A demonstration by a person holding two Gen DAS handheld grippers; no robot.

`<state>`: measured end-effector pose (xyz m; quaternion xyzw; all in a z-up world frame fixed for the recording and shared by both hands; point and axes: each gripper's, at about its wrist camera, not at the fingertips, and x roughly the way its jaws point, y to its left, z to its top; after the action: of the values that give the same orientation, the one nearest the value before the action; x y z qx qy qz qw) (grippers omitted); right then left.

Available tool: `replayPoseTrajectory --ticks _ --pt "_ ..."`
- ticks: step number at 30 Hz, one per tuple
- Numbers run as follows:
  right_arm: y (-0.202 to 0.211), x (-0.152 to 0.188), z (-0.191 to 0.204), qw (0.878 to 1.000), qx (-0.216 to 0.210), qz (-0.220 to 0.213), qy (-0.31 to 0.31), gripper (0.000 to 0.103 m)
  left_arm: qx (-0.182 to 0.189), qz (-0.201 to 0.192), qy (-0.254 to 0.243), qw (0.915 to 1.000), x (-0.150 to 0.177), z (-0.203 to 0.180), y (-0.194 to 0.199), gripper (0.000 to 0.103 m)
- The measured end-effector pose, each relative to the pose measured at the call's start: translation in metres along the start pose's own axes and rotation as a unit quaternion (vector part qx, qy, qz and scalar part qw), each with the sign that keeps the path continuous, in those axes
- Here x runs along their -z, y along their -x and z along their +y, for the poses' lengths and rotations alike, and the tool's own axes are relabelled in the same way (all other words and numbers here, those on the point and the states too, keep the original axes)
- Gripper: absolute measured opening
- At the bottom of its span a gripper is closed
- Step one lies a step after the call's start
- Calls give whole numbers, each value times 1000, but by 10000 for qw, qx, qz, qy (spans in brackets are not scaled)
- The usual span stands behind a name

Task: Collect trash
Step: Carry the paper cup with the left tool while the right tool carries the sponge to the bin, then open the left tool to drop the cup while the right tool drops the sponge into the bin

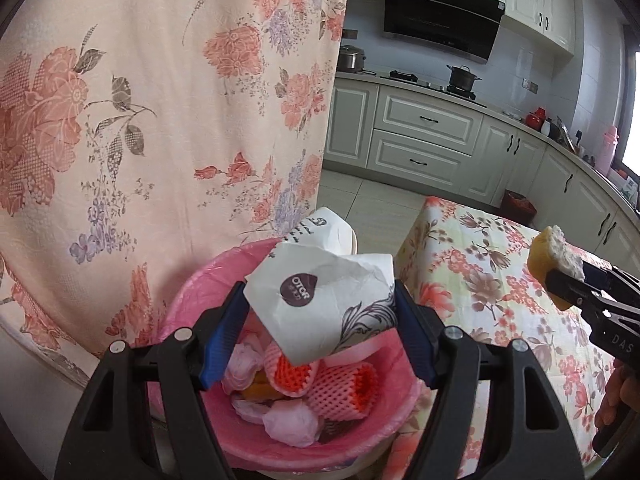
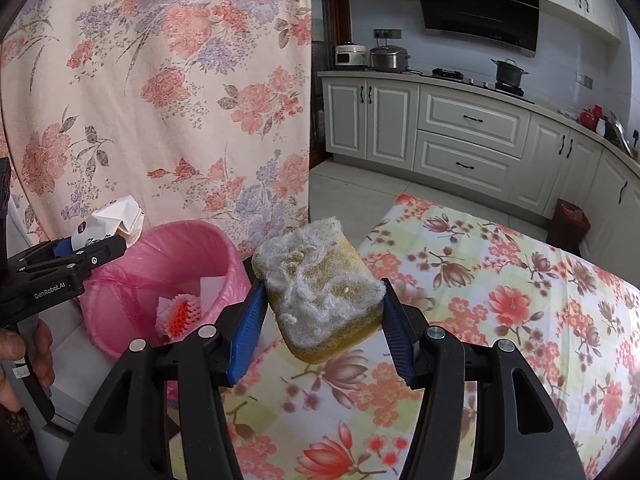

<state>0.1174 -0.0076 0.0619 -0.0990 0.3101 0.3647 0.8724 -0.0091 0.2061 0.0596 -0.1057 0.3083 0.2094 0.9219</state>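
Left gripper [image 1: 320, 332] is clamped on a crumpled paper bag [image 1: 328, 300], held directly above the pink-lined bin [image 1: 192, 292], which already holds foam fruit nets [image 1: 340, 392] and wadded tissue. Right gripper [image 2: 324, 320] is clamped on a worn yellow sponge [image 2: 320, 292], held over the floral tablecloth [image 2: 500, 300], beside the bin, not above it.

Risks, as judged: the bag is wide and light; on release it may catch on the rim and tip out. If let go here, the sponge lands on the table.
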Motion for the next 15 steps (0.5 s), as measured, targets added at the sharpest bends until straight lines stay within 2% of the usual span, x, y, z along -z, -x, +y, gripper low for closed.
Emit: replayPoseTrajectory --ticks 15 --pt "-42 -17 58 9983 -440 229 316 53 -261 236 92 9993 -7 32 -43 69"
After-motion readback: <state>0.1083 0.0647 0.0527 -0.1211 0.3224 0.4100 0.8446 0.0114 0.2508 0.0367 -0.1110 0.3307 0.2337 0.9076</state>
